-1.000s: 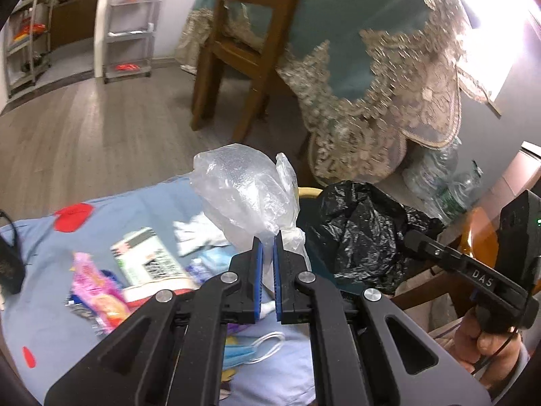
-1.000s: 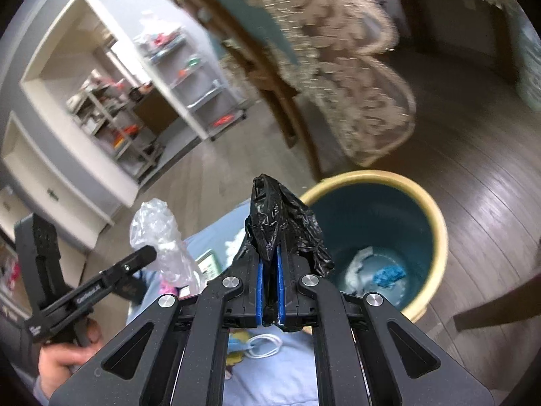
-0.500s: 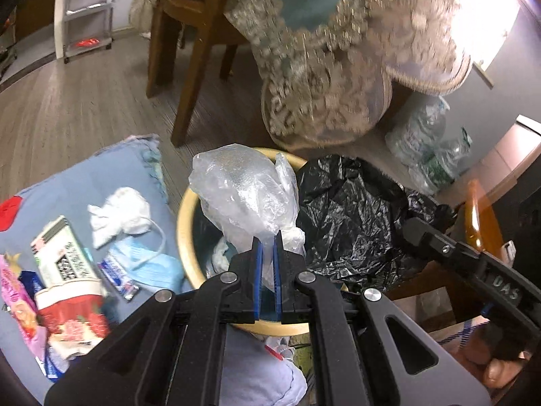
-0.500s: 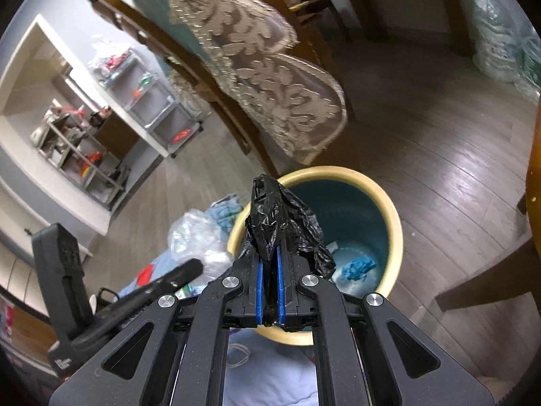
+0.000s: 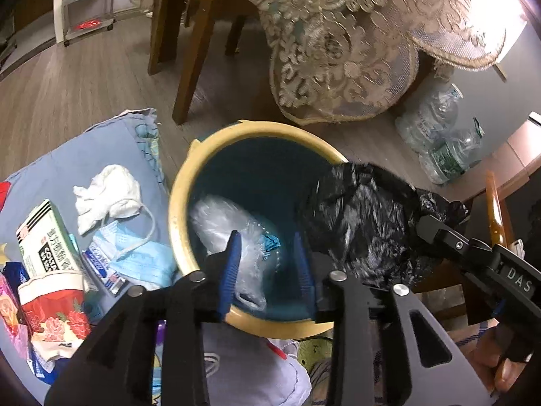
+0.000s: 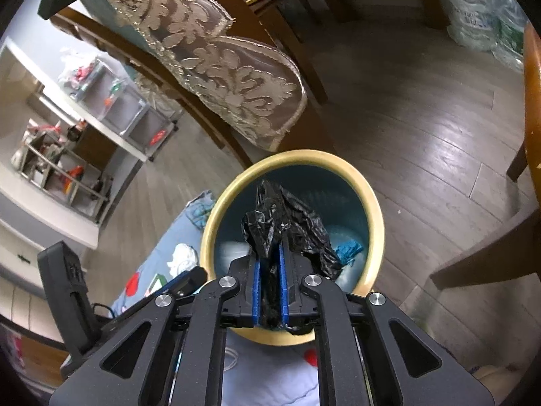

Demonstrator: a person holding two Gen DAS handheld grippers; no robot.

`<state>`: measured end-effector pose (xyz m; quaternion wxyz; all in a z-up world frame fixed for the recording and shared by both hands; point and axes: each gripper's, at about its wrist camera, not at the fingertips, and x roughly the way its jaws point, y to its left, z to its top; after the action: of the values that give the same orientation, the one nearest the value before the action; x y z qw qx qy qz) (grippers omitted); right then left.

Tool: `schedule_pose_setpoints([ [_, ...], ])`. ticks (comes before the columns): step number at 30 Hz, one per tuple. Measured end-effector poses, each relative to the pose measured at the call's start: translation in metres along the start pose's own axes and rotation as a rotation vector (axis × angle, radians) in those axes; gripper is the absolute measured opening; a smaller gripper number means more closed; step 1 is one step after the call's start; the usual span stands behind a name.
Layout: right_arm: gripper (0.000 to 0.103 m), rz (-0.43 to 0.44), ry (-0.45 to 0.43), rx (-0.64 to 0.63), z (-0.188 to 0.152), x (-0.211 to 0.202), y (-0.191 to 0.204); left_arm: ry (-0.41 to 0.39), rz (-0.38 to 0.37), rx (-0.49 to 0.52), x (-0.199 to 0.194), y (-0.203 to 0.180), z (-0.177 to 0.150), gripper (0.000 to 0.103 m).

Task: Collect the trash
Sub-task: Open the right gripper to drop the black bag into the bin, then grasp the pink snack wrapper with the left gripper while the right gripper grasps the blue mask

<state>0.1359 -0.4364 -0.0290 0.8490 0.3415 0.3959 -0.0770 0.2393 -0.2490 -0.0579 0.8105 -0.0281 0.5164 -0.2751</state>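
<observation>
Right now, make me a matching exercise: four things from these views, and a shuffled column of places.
Things:
1. clear bag
2. black bag
3. face mask
4. water bottles

Places:
A. on the blue cloth beside the bin
B. inside the bin
C. on the floor by the wall
D. between the right gripper pads, whose jaws are opening

Pairs: 1-B, 2-D, 3-A, 4-C

Your left gripper [image 5: 267,253] points steeply down, its jaws opening with nothing pinched between them. Your right gripper [image 6: 269,264] angles down too, its jaws just starting to part.
</observation>
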Motion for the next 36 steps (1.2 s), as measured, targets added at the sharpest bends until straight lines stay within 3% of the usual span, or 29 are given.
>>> schedule_pose_setpoints([
  [2, 0.020, 0.001, 0.006, 0.011, 0.000, 0.002, -0.001, -0.007, 0.003, -0.007, -0.003, 0.003, 0.001, 0.039],
  [10, 0.023, 0.044, 0.022, 0.013, -0.002, 0.003, 0.002, -0.051, 0.023, -0.044, -0.029, 0.027, 0.001, 0.052],
  [13, 0.032, 0.056, 0.028, -0.003, -0.003, 0.004, 0.007, -0.069, 0.038, -0.062, -0.042, 0.043, -0.001, 0.052],
  [15, 0.054, 0.042, 0.012, -0.021, -0.003, 0.002, 0.010, -0.079, 0.050, -0.071, -0.051, 0.052, -0.003, 0.052],
  [17, 0.059, 0.028, -0.011, -0.038, -0.002, 0.000, 0.013, -0.095, 0.074, -0.083, -0.064, 0.067, -0.006, 0.053],
  [28, 0.060, 0.050, 0.018, -0.210, -0.016, 0.009, 0.048, -0.157, 0.191, -0.184, -0.119, 0.143, -0.033, 0.058],
  [36, 0.060, 0.075, 0.107, -0.380, -0.040, 0.031, 0.089, -0.154, 0.237, -0.276, -0.136, 0.187, -0.056, 0.058],
])
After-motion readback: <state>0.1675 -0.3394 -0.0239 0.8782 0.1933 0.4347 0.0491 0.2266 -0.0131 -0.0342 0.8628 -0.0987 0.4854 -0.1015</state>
